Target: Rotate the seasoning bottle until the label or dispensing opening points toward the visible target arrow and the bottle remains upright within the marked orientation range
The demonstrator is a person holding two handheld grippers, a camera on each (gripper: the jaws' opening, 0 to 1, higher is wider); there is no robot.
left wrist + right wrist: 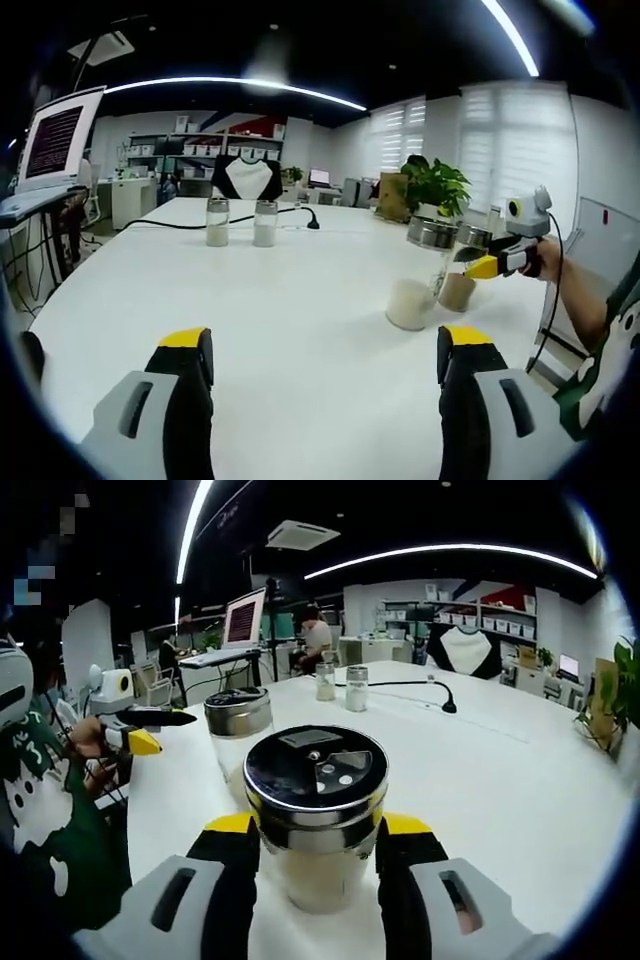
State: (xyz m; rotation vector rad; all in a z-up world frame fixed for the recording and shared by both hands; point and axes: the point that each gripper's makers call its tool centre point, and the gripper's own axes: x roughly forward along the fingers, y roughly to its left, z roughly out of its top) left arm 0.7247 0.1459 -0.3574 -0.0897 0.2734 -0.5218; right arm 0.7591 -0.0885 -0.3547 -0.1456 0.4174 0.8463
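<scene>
A big white table (300, 300) in an office held some seasoning bottles.

The right gripper (316, 852) had its jaws closed on the glass sides of one bottle (316, 810), just under its shiny metal lid (315, 770). The bottle stood upright near the table's edge, with a second bottle (238, 725) close behind it. Glass is hard, smooth and can break, so a firm hold low on the body seemed best for turning. The left gripper (325, 365) was open and empty, well apart from it.
</scene>
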